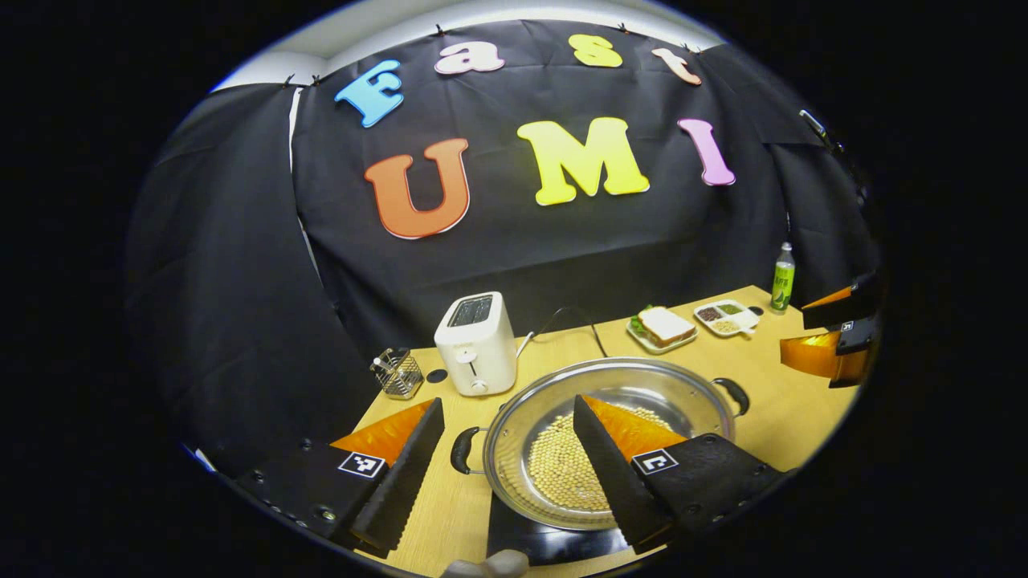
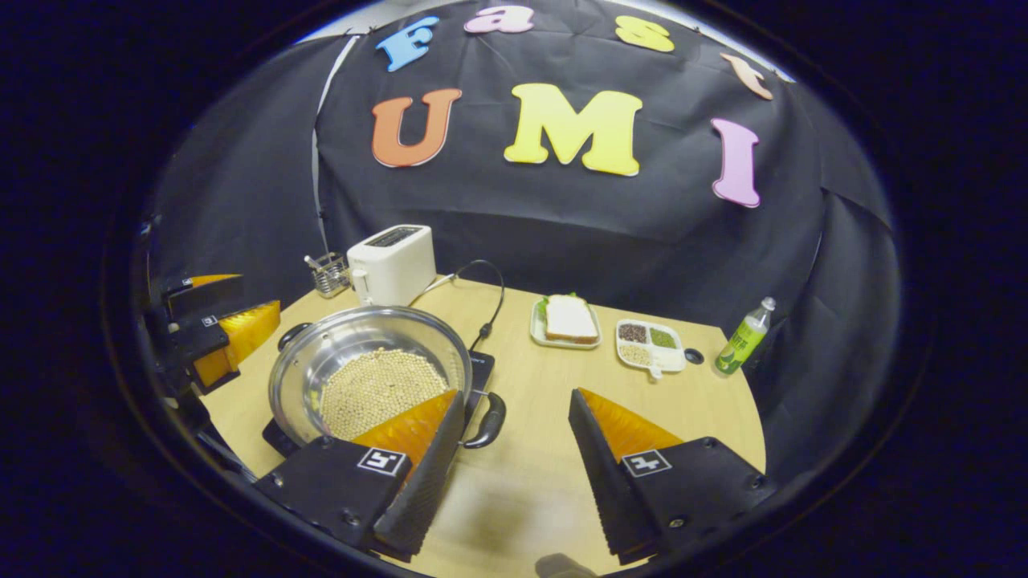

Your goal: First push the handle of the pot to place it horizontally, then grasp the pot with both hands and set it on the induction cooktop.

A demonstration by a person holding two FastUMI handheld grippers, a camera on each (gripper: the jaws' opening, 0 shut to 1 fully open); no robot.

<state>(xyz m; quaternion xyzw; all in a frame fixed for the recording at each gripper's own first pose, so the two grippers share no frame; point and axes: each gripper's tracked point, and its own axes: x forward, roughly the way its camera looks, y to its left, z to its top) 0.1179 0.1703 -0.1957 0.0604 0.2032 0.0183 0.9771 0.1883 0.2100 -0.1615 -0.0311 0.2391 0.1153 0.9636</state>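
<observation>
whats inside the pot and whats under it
The pot holds a layer of small pale beans. It sits on a black cooktop; most of the cooktop's top is hidden beneath the pot.

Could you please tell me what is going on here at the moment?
A person holds a two-finger gripper in each hand over a wooden table. A steel pot of beans sits on the black induction cooktop. The left gripper is open, straddling the pot's left handle; the right gripper is open, straddling the right handle. Neither grips it. A toaster and sandwich plate stand behind.
</observation>
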